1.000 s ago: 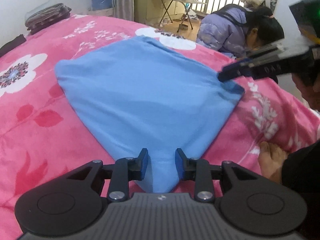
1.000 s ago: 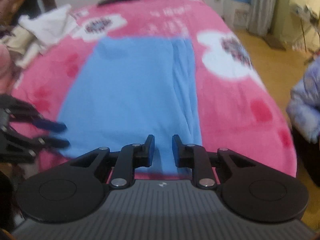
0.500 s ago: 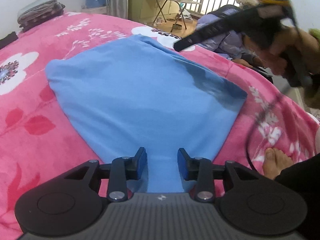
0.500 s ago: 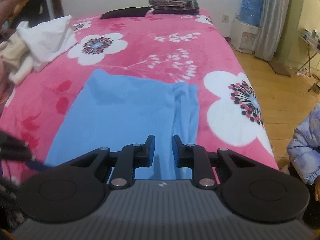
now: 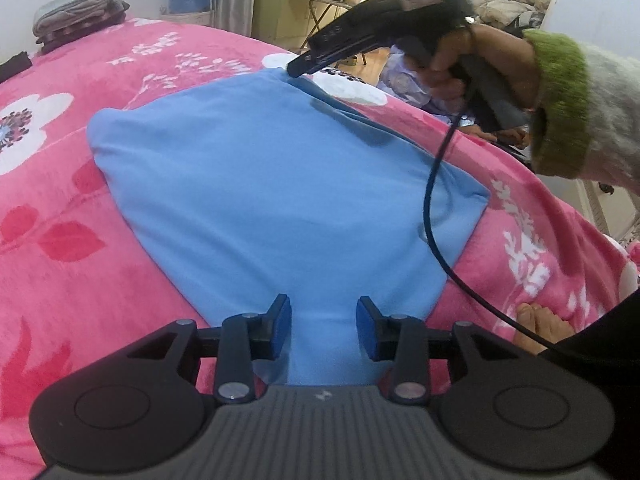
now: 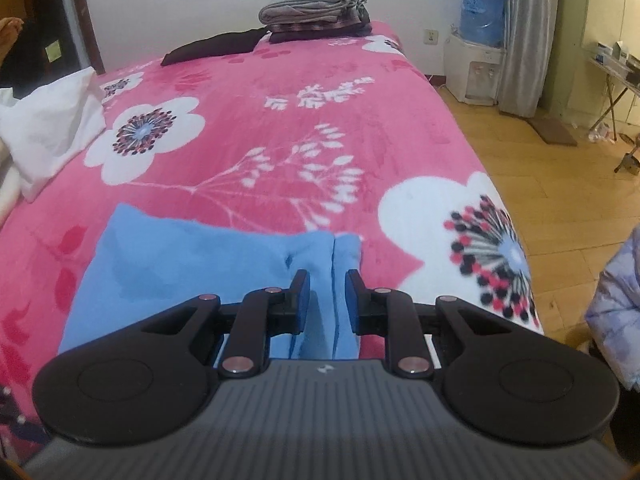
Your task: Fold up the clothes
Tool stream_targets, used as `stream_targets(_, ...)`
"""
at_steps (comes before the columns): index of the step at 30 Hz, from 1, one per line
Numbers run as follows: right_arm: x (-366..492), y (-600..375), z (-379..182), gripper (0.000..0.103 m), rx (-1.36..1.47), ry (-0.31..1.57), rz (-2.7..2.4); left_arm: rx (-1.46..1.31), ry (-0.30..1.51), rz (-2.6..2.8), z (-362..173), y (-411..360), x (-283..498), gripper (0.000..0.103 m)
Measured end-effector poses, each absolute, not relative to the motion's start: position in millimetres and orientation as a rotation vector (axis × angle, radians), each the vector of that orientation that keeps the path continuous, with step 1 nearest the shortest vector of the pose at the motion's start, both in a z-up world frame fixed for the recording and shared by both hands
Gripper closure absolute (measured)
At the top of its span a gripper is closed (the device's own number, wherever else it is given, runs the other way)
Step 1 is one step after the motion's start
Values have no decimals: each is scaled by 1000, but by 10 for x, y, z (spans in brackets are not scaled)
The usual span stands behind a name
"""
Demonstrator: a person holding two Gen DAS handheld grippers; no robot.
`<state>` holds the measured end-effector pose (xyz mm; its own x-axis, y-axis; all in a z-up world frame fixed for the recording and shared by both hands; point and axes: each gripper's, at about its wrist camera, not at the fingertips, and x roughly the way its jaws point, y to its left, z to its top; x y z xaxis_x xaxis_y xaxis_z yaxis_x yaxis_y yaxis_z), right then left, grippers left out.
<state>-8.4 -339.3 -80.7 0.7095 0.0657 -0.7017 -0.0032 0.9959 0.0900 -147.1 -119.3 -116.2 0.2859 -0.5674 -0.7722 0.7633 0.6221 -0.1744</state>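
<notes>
A blue garment (image 5: 280,184) lies flat on the pink flowered blanket (image 5: 80,208), folded into a rough rectangle. My left gripper (image 5: 324,320) hovers at its near corner. The jaws stand apart, the cloth runs between them, and the pads do not press on it. In the left wrist view my right gripper (image 5: 298,70) is held by a hand in a green-cuffed sleeve (image 5: 560,100) over the garment's far corner. In its own view the right gripper (image 6: 328,300) has a narrow gap between its jaws, above the folded edge of the blue garment (image 6: 192,264), gripping nothing.
Folded clothes (image 6: 316,8) and a black garment (image 6: 216,46) lie at the head of the bed. White cloth (image 6: 48,120) is heaped at its left side. The bed's right edge drops to a wood floor (image 6: 560,184). A bare foot (image 5: 540,324) rests on the blanket, and a cable (image 5: 430,200) hangs over the garment.
The right gripper has travelled from the garment's near right corner along its edge to the far corner. The left jaws have widened slightly and stayed at the near corner.
</notes>
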Motion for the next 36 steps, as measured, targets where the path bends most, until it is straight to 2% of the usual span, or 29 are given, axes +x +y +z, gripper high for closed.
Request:
stream_targets(5, 101, -3436, -917, 85, 120, 808, 61, 234, 916, -910, -1175, -1172, -1453, 64)
stream_targets(9, 73, -3506, -930, 99, 188, 773, 64, 215, 920, -914, -1189, -1156, -1439, 64)
stream_targets(14, -65, -3648, -913, 100, 302, 687, 34, 198, 925, -919, -1201, -1143, -1417, 64)
stream_targets(22, 0, -3958, -1189, 100, 441, 729, -42, 206, 924, -924, -1208, -1149, -1400, 64)
stream_targets(27, -322, -4120, -950, 98, 493, 698, 11, 208, 925, -925, -1213, -1147, -1392, 64)
stream_targets(33, -622, -3849, -819, 98, 345, 825, 269, 212, 928, -921, -1209, -1167, -1385, 64)
stream_targets(36, -670, -3763, -1016, 99, 210, 943, 214, 223, 925, -918, -1205, -1188, -1397, 64)
